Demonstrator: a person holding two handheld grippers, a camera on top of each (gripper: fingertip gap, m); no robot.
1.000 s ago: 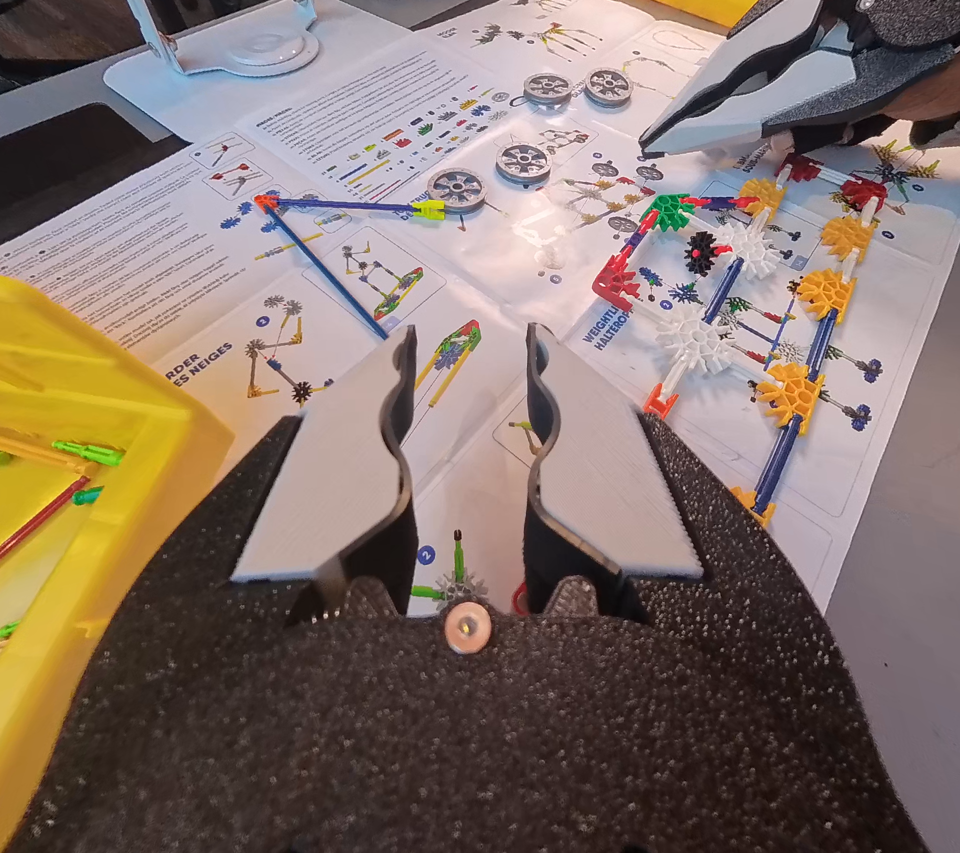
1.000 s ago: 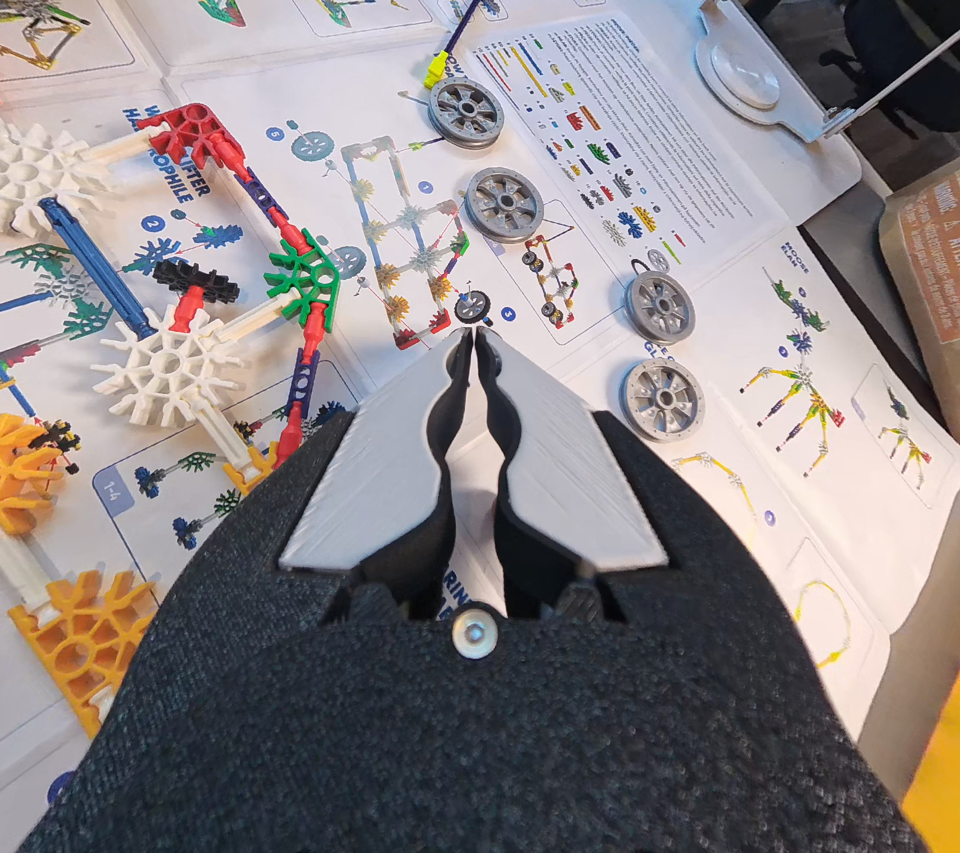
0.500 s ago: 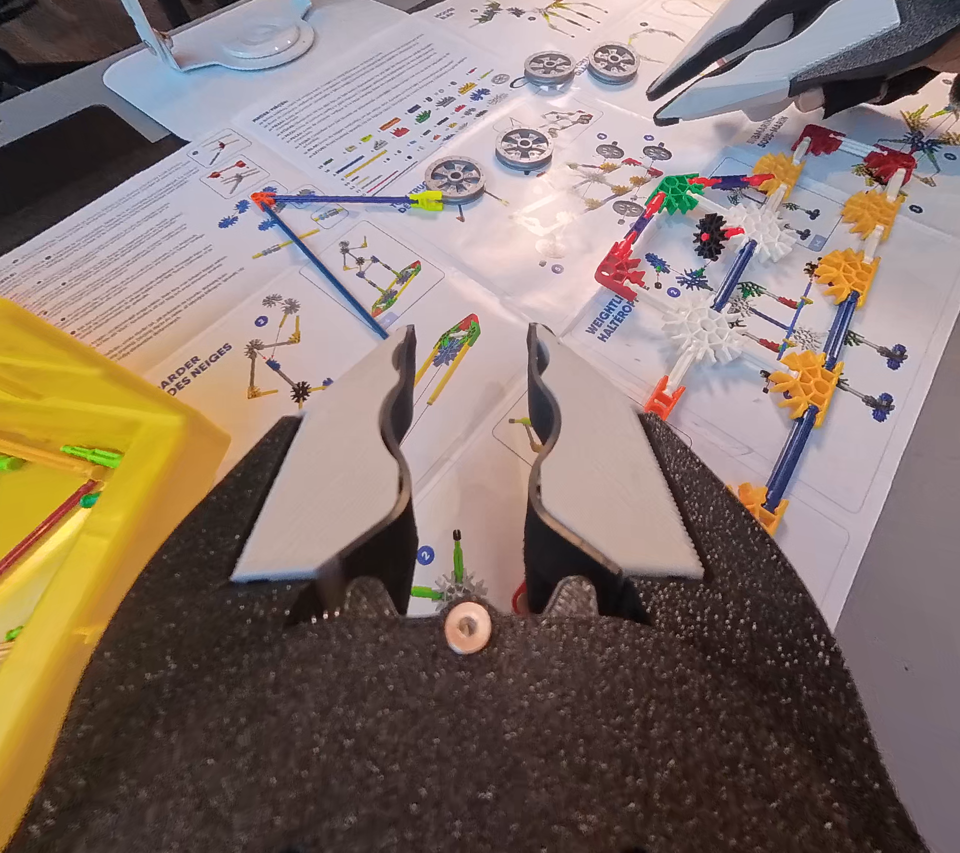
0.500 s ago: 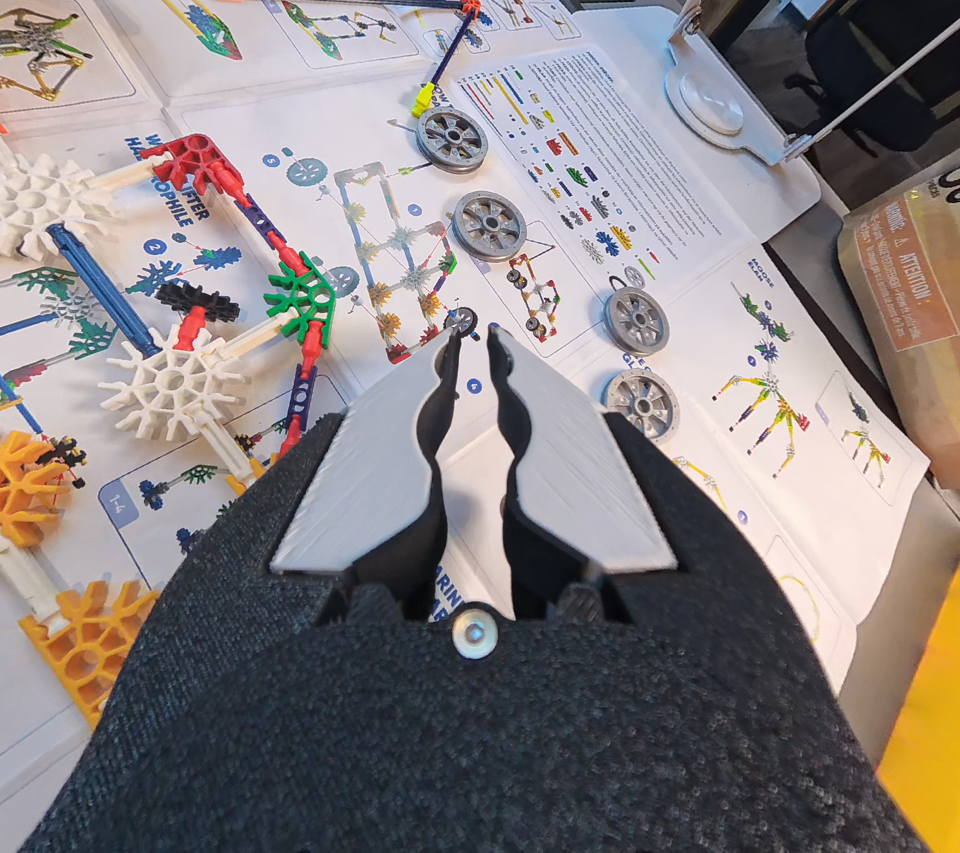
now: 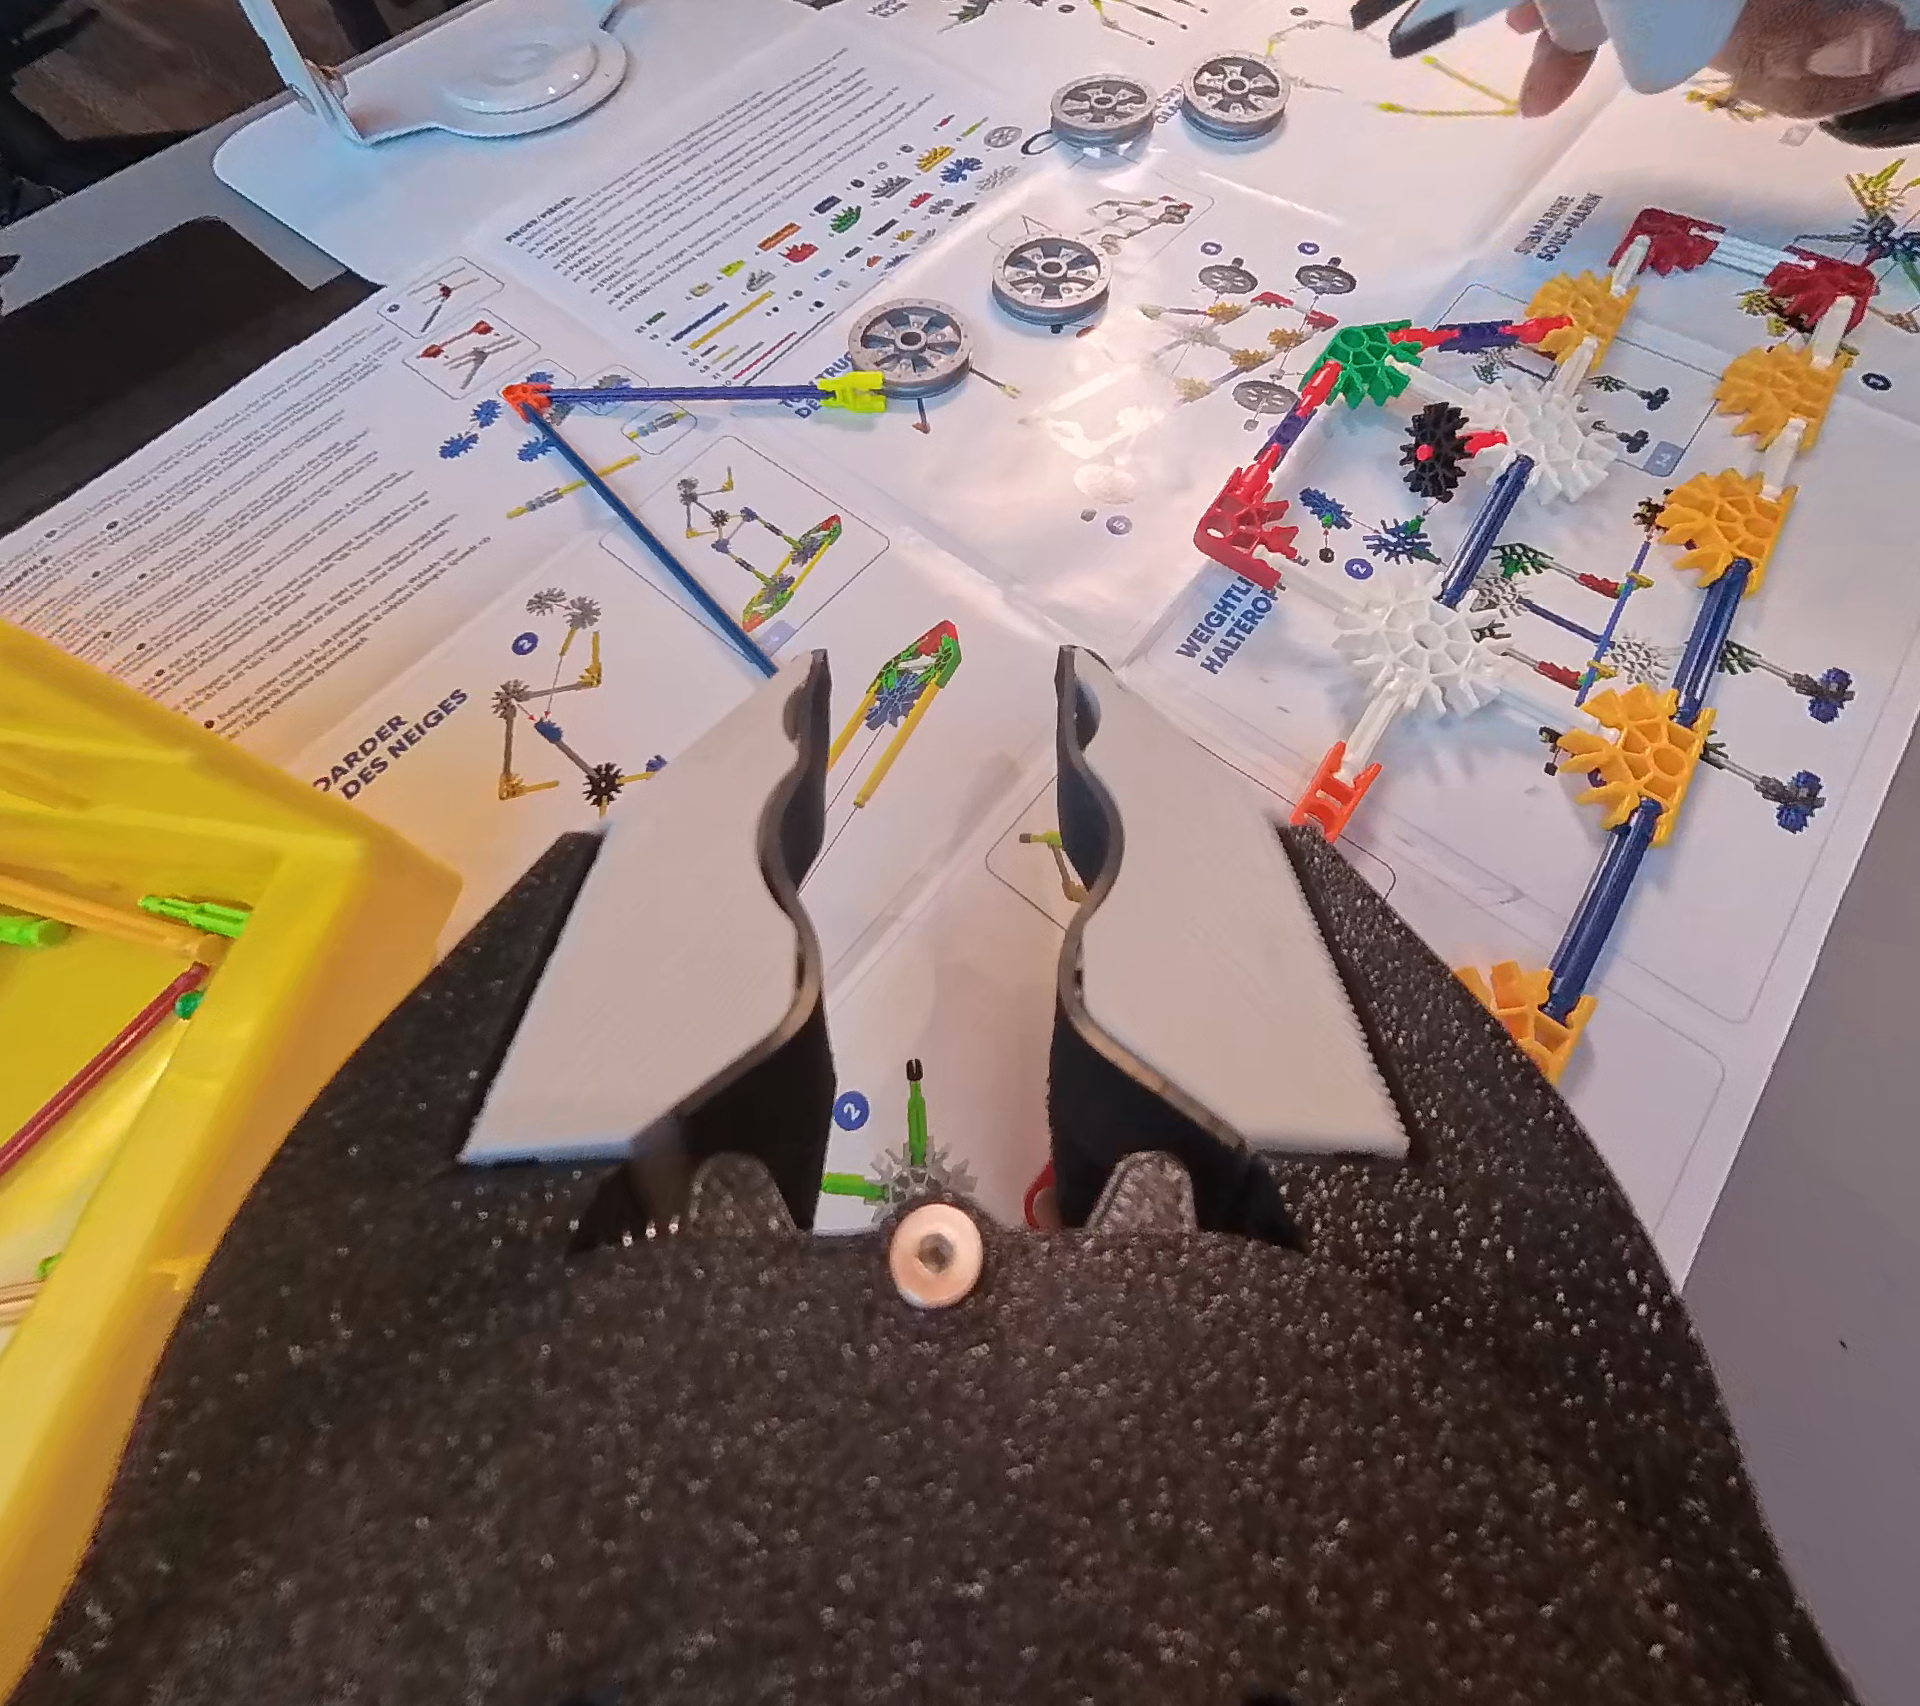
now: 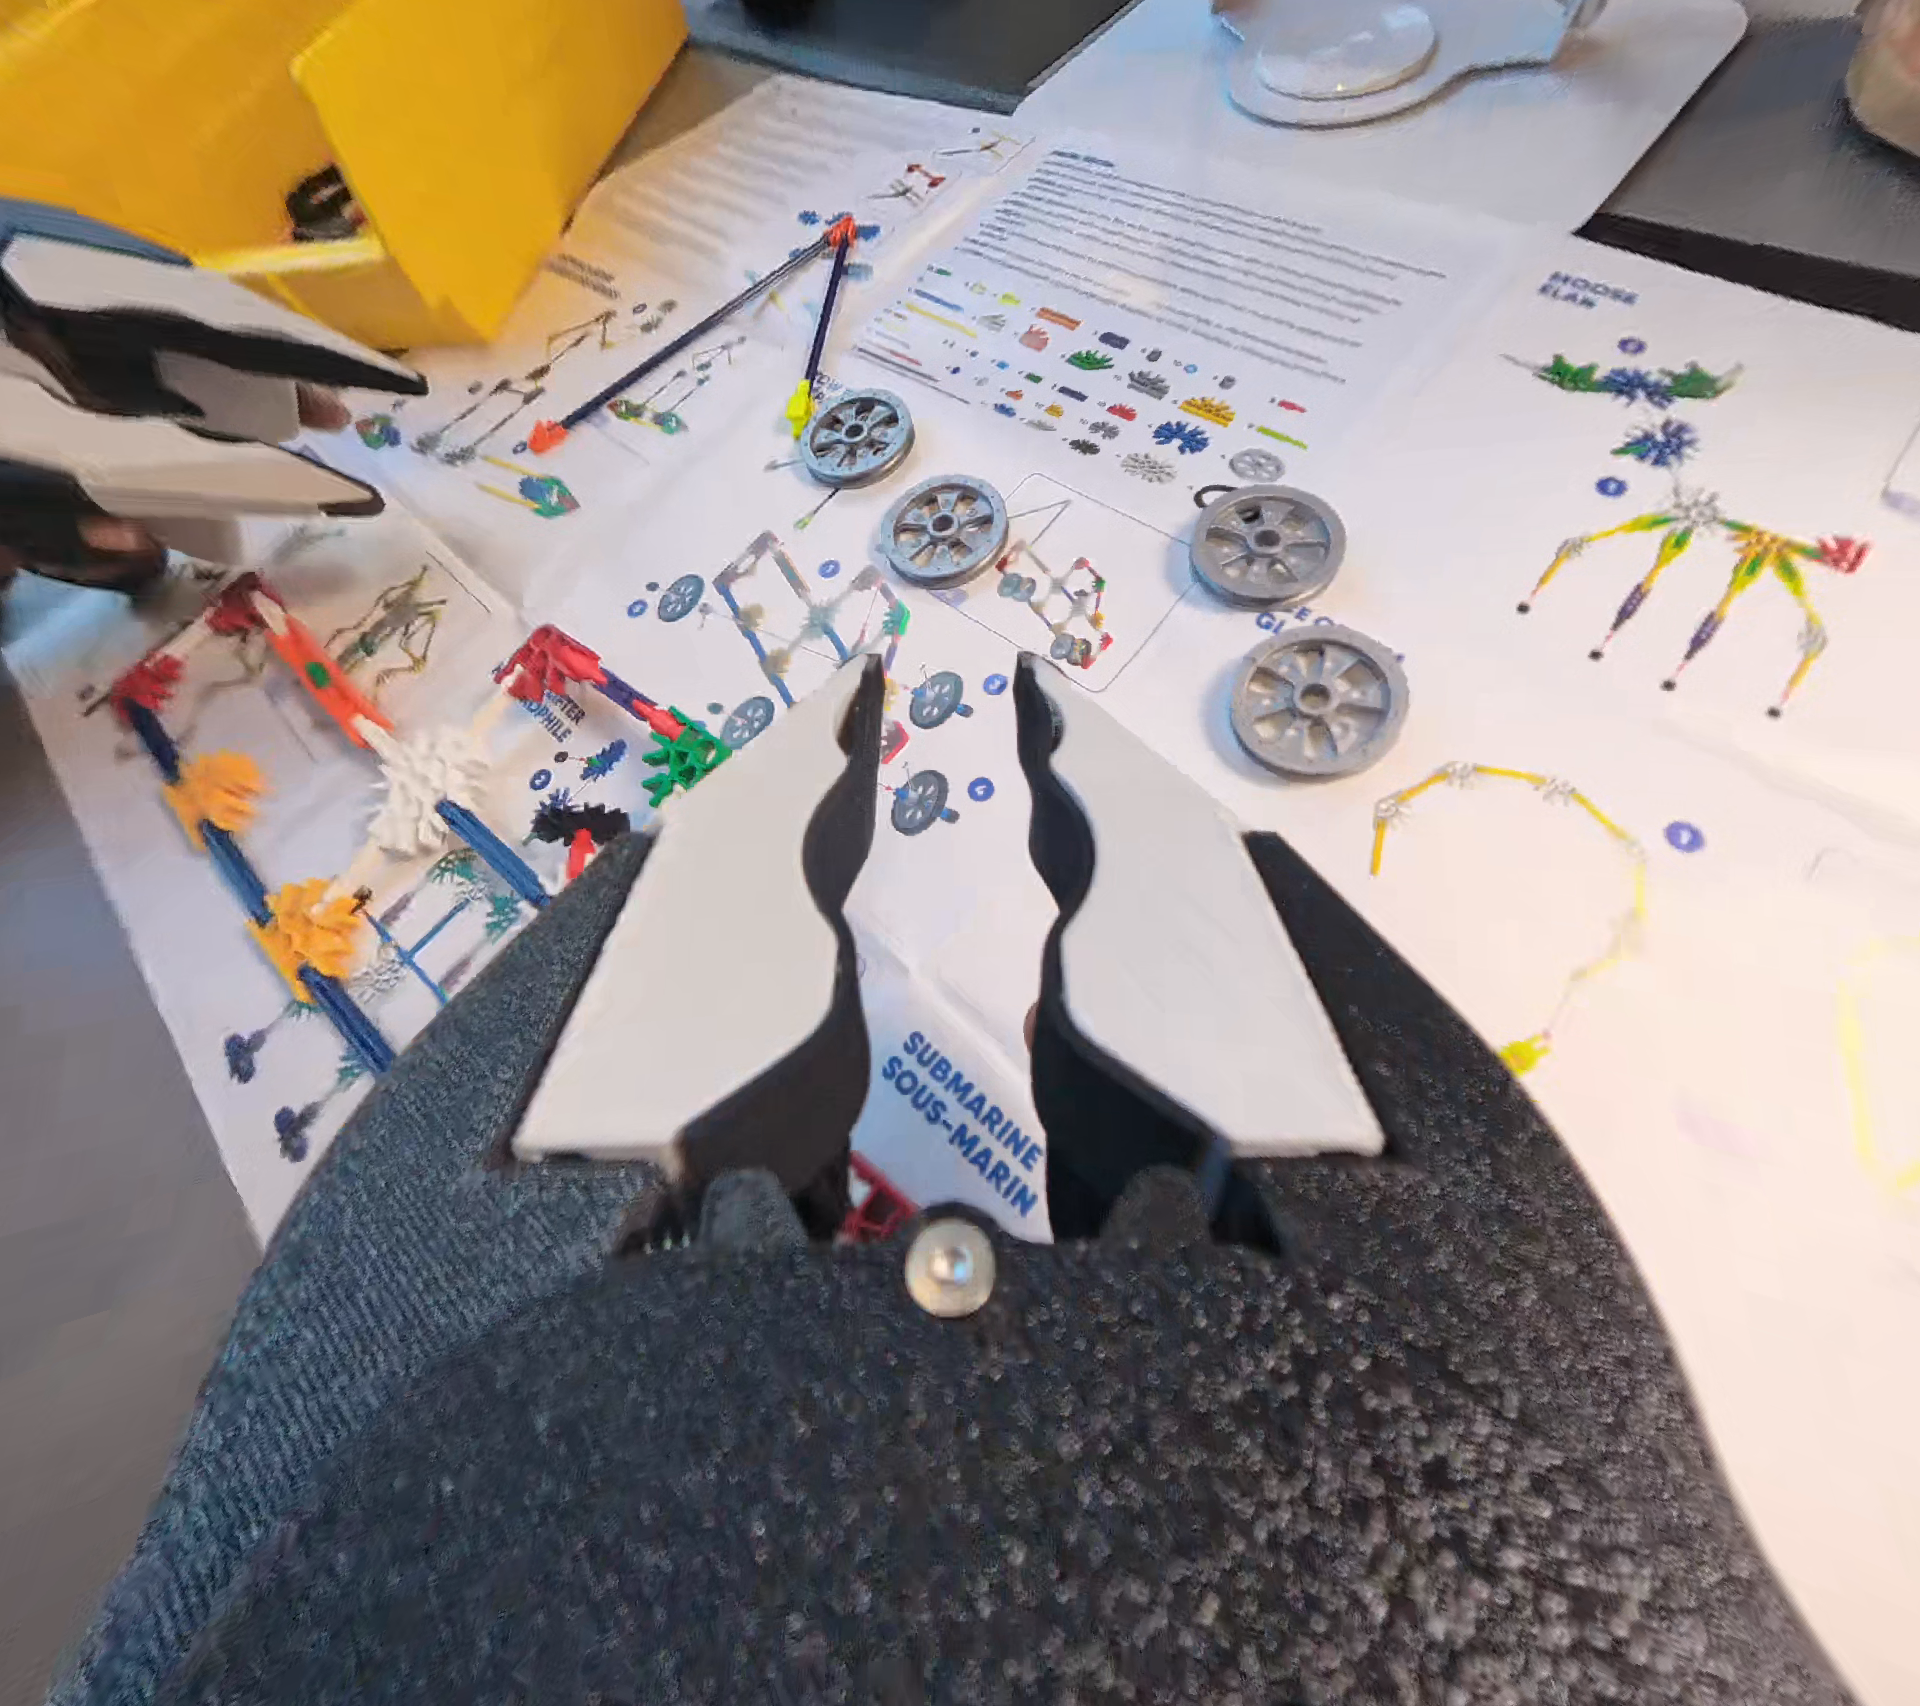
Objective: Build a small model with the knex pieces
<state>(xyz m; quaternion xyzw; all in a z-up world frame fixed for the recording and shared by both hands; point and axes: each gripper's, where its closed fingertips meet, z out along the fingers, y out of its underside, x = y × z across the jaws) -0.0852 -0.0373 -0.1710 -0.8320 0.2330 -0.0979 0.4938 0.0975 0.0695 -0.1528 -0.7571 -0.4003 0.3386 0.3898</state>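
The left gripper [image 5: 940,685] hovers above the printed instruction sheet [image 5: 1039,461], its jaws spread wide and holding nothing; a long blue rod [image 5: 649,529] ends just at 11 o'clock of its left fingertip, and a yellow bin [image 5: 260,887] sits at 9 o'clock. At 2 o'clock lies the rod-and-connector frame [image 5: 1538,576] with white, orange and red connectors. The right gripper [image 6: 948,680] also hangs over the sheet with its jaws apart and empty, four grey wheels nearby, the closest grey wheel [image 6: 1317,700] at 3 o'clock.
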